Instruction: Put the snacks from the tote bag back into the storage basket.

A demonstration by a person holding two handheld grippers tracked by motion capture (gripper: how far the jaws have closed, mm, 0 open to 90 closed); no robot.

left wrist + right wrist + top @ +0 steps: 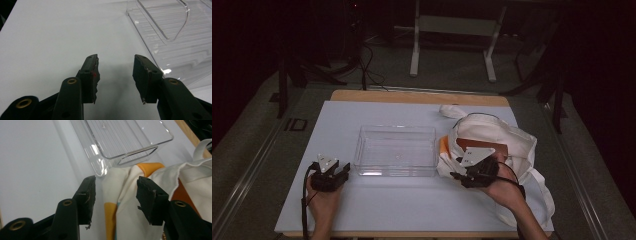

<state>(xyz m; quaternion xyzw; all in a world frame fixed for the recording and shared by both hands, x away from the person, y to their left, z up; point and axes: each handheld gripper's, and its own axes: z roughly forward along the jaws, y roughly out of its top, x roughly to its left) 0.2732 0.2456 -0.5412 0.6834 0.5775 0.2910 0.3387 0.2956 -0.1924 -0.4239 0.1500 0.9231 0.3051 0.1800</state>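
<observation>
Dim, dark surroundings; glare on clear tray (396, 150).

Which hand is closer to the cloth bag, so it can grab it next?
Probably the right. The right tongs hang open just over the edge of the cloth bag, beside the clear tray. The left tongs sit open over bare table on the tray's far side.

The cloth bag (507, 145) hides most of the brown item (482, 146).

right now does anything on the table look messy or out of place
Mostly tidy. The white cloth bag lies crumpled at the right, pressed against the clear plastic bin, its far edge hanging over the table's side. The bin sits square and empty.
</observation>
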